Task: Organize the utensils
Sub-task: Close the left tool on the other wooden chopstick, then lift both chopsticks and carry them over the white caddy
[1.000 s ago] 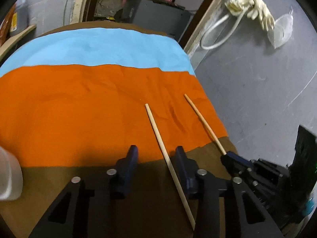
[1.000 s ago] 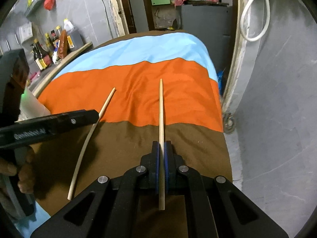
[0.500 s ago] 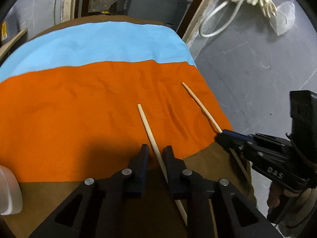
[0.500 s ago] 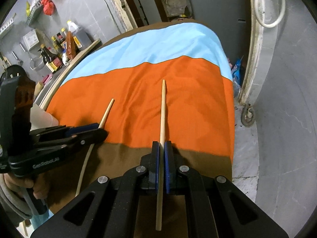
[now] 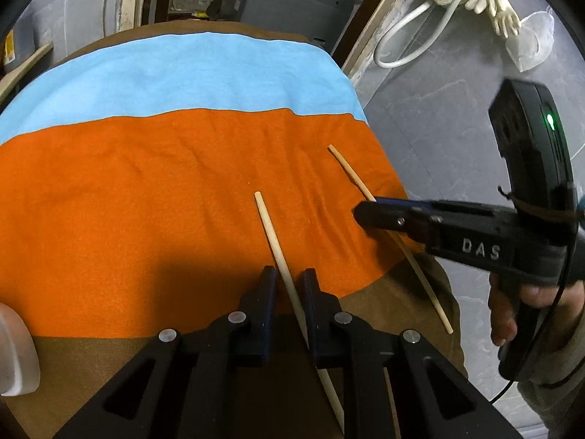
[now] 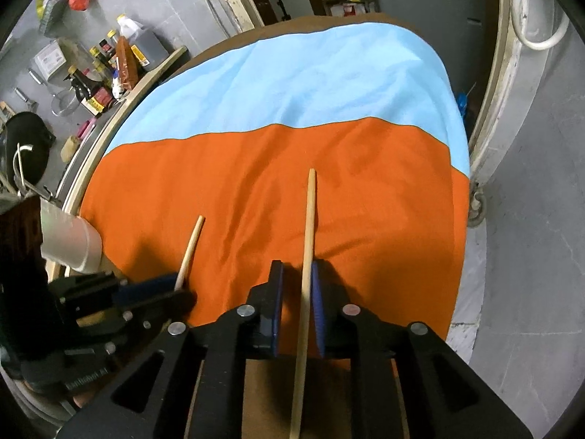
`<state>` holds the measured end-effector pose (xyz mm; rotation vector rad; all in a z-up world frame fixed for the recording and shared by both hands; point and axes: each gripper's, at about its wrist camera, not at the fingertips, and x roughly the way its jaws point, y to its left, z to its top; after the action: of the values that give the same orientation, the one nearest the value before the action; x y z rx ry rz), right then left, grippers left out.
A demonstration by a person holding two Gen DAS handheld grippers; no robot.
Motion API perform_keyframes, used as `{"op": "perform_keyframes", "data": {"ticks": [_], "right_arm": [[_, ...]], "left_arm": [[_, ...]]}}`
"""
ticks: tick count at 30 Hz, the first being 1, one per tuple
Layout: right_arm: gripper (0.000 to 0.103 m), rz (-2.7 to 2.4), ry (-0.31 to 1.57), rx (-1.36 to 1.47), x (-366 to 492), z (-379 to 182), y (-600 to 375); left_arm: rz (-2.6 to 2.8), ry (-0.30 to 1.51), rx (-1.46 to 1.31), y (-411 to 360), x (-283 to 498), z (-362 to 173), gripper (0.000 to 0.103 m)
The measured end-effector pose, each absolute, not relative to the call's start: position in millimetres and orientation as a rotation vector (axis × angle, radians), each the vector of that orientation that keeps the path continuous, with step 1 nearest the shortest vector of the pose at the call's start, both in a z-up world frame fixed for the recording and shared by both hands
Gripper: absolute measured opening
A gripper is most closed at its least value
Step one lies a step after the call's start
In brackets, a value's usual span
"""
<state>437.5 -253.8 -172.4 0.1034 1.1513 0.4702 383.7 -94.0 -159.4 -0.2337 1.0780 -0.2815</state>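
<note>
Two wooden chopsticks are over the orange cloth (image 5: 146,190). The left chopstick (image 5: 272,232) runs between the fingers of my left gripper (image 5: 289,280), whose jaws stand slightly apart around it with small gaps either side. The right chopstick (image 6: 309,226) runs between the fingers of my right gripper (image 6: 298,274); those jaws have parted and a gap shows on its left side. In the left wrist view the right gripper (image 5: 365,214) and its chopstick (image 5: 347,170) sit to the right. In the right wrist view the left gripper (image 6: 182,291) and its chopstick (image 6: 192,243) sit to the left.
The table carries orange, light blue (image 6: 310,84) and brown (image 5: 91,373) cloths. A white cup (image 6: 71,243) stands at the table's left edge, also seen in the left wrist view (image 5: 14,355). Bottles (image 6: 98,80) crowd a shelf beyond. A grey wall (image 5: 438,109) lies right.
Both grippers moved forward along their chopsticks onto the orange cloth. The left jaws closed in around their chopstick. The right jaws, tight on theirs earlier, have opened a little.
</note>
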Motion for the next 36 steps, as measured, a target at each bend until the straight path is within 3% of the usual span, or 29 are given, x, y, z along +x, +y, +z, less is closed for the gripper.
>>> {"op": "perform_keyframes", "data": {"ticks": [9, 11, 15, 23, 36], "right_arm": [[0.014, 0.398, 1.191, 0.032, 441, -171, -232], [0.004, 0.382, 1.188, 0.003, 442, -170, -228], [0.005, 0.385, 1.173, 0.07, 436, -163, -233], [0.005, 0.411, 0.907, 0.268, 383, -118, -244], [0.005, 0.445, 0.501, 0.321, 315, -18, -217]], "left_arm": [[-0.261, 1.089, -0.173, -101, 382, -155, 0.005], [-0.262, 1.098, -0.205, -98, 382, -154, 0.005], [-0.271, 1.055, -0.272, -90, 369, -143, 0.005], [-0.3, 0.787, -0.383, -65, 314, -90, 0.005], [-0.25, 0.446, -0.36, -6, 263, 1, 0.005]]}}
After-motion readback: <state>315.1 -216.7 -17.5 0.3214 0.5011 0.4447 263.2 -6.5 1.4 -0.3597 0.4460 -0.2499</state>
